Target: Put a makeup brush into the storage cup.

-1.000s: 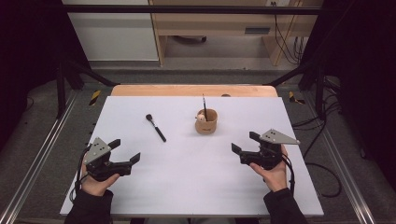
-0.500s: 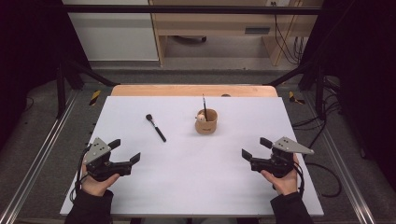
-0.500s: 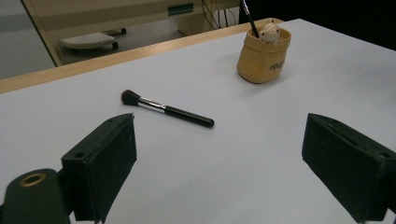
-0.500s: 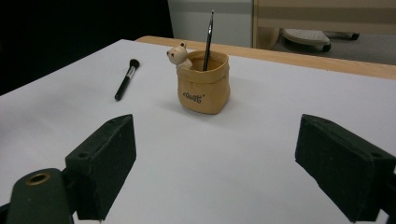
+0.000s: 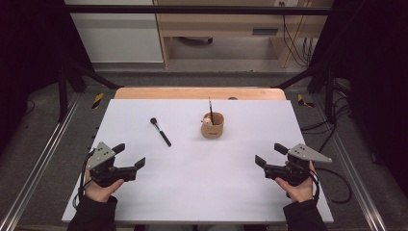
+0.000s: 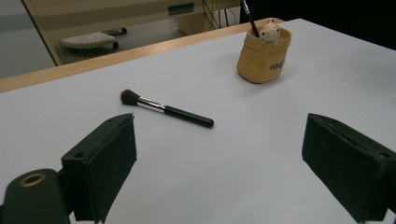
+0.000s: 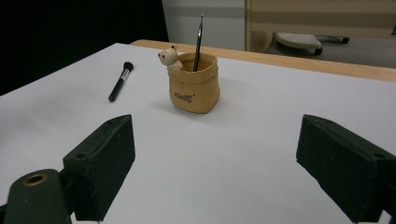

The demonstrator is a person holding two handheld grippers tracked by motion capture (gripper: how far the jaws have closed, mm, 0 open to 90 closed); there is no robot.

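On the white counter stands a small tan holder shaped like a sack, upright, a little past the middle toward twelve o'clock. A thin dark brush stands in it, handle down inside and leaning only slightly, and a little pale bear figure peeks over its rim. In the right gripper view there is dark lettering on the holder's front wall. What else may lie inside cannot be made out.

At about nine o'clock from the holder, well apart from it, a makeup brush with a black handle lies flat on the counter, its bristle head pointing toward eleven o'clock and its handle toward five.

The left tongs rest near the counter's edge at seven o'clock, held in the person's left hand, jaws spread wide with nothing between them. The right tongs sit at five o'clock in the right hand, likewise spread and holding nothing. Both point inward toward the holder, and neither touches either brush or the holder.
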